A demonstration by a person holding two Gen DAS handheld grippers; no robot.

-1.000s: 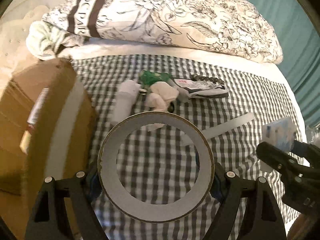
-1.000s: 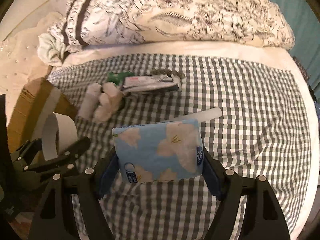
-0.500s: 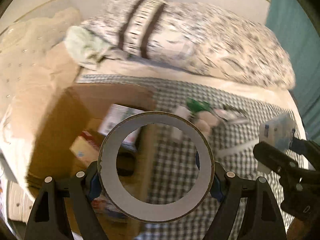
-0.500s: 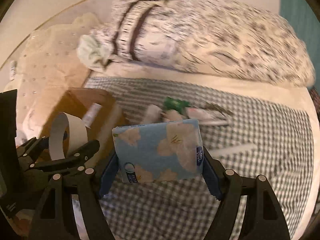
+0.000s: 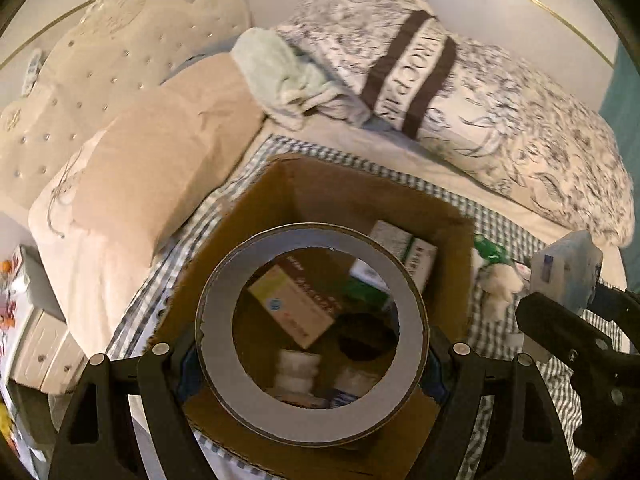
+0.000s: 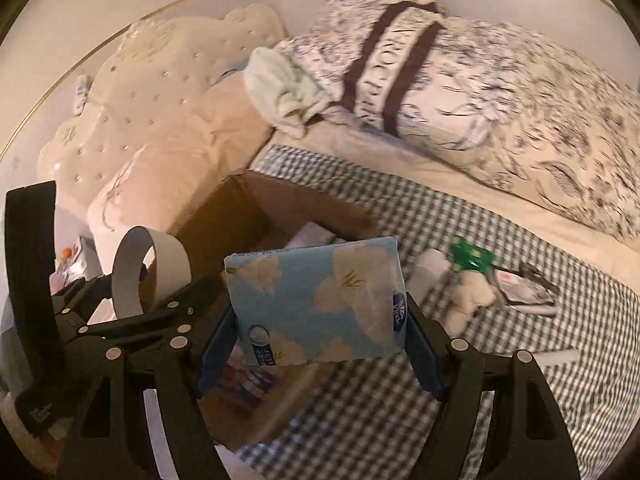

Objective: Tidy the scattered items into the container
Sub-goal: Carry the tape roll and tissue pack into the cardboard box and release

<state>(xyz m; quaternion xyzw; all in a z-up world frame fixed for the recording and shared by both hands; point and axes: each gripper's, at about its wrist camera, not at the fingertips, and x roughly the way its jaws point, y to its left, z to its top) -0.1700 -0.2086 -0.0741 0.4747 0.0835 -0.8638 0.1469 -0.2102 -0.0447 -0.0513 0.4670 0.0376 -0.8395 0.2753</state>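
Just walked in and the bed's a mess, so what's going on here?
A person is tidying with a gripper in each hand. The left gripper holds a roll of tape over the open cardboard box, which already contains several small boxes. The right gripper holds a blue floral tissue pack by the box's edge. A green packet and other bits lie on the checked cloth.

Box contents partly hidden behind tape roll
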